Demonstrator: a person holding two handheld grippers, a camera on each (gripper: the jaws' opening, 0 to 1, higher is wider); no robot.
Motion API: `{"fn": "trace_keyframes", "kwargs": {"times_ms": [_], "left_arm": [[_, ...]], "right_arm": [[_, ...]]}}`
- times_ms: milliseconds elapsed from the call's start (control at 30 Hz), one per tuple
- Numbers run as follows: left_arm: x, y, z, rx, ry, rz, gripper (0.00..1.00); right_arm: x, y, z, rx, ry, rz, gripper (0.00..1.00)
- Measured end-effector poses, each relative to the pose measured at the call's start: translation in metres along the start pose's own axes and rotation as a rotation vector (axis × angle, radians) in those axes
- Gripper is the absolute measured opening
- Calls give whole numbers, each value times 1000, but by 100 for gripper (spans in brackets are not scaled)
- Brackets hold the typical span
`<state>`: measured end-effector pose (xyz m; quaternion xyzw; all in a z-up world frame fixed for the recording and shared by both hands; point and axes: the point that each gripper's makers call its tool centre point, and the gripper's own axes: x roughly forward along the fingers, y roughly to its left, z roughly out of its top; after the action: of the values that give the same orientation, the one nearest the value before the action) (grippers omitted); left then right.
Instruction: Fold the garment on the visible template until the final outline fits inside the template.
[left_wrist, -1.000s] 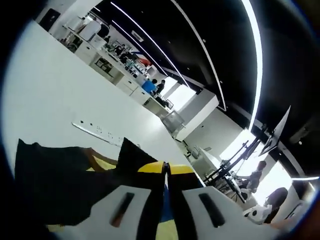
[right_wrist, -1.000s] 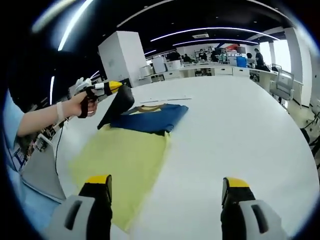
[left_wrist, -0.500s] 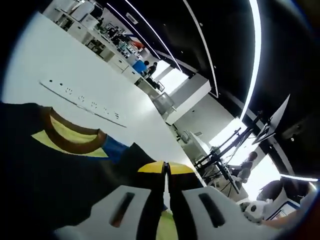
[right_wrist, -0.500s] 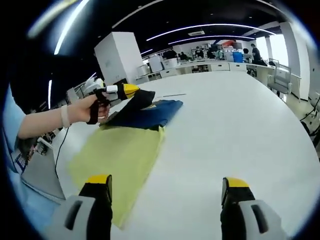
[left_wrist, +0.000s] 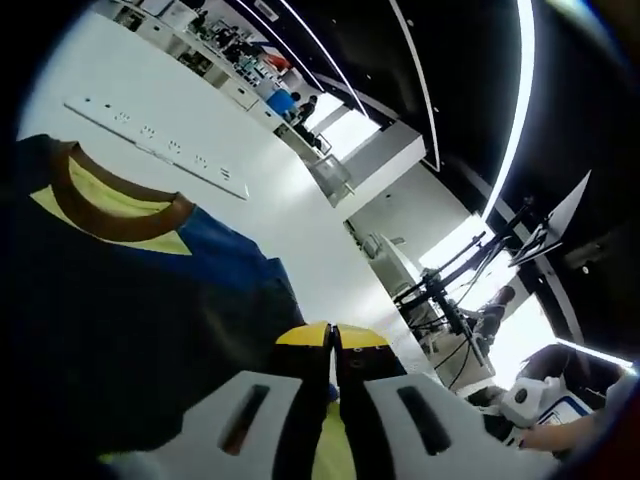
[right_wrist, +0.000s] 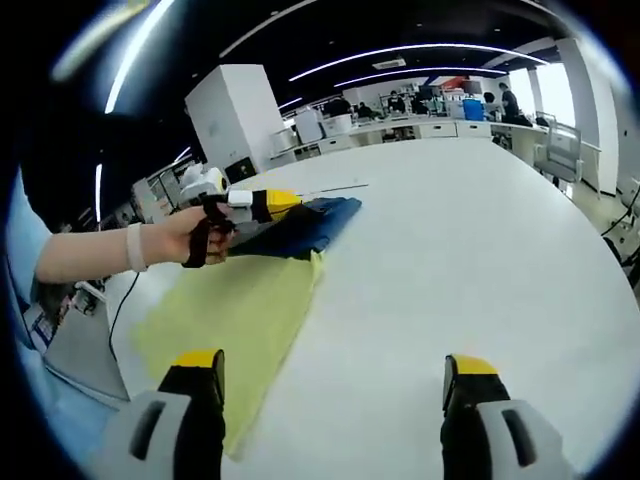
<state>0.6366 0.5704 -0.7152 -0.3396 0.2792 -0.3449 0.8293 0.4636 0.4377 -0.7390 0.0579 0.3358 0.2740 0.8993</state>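
Lowered since a second ago, the left gripper (right_wrist: 282, 203) stays clamped on the navy T-shirt (left_wrist: 120, 300) over the yellow template (right_wrist: 225, 325) — the right gripper (right_wrist: 330, 385) gapes idle, farther off.

Left gripper (left_wrist: 332, 338) jaws were seen closed over navy garment (left_wrist: 130, 300) at lower left; white table (left_wrist: 300, 240) behind.

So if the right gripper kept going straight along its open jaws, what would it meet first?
Probably only the bare white table. The right gripper points between the yellow template on its left and open tabletop; nothing else stands in that line, though depth is unclear.
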Motion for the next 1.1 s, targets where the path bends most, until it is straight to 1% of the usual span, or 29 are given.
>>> {"fn": "trace_keyframes", "kwargs": {"times_ms": [33,133,200,300,400,433,467,500,533,600,633,667,700,733,767,800,833,867,933,1000,1100], "left_arm": [[0,-1,-2,-5,6,-4,0],[1,-4,-8,16,26,-12,0],[2,-4,-13,38,47,-7,0],[1,-2,-17,78,61,-13,0],[0,-3,-16,146,52,-13,0],[0,-3,-16,140,56,-13,0],[-1,-5,-17,155,62,-21,0],[-1,-4,-16,173,59,-12,0],[-2,-4,-15,194,56,-4,5],[-3,-7,-14,182,54,-14,13],[-5,-9,-13,196,48,-19,19],[-5,-9,-10,243,38,-10,25],[-6,-9,-10,267,43,0,32],[-7,-11,-9,302,44,-5,40],[-8,-12,-9,309,42,-7,44],[-10,-11,-9,350,54,5,48],[-12,-11,-8,390,50,9,55],[-13,-11,-9,386,57,13,62],[-16,-7,-8,434,67,34,77],[-19,-6,-9,472,78,46,84],[-25,-6,-7,470,83,46,92]], "right_arm": [[0,0,-1,-1,3,0,91],[1,-1,0,-6,4,0,91],[1,-1,1,-4,0,4,91],[2,0,3,-13,5,9,91],[4,1,4,-11,2,15,91],[4,1,4,-12,2,14,91],[4,2,4,-13,2,15,91],[5,3,4,-12,2,18,91],[5,3,4,-11,3,20,91],[6,6,4,-16,2,22,91],[6,6,5,-17,2,22,91],[6,7,5,-16,1,24,91],[6,7,5,-16,0,24,91],[6,7,6,-18,-1,24,91],[6,9,6,-19,-1,25,91],[6,9,7,-19,-1,26,91],[6,10,7,-19,-1,27,91],[7,11,7,-20,-1,29,91],[7,13,7,-23,1,31,91],[8,16,7,-25,1,34,91],[9,19,9,-26,-5,39,91]]}}
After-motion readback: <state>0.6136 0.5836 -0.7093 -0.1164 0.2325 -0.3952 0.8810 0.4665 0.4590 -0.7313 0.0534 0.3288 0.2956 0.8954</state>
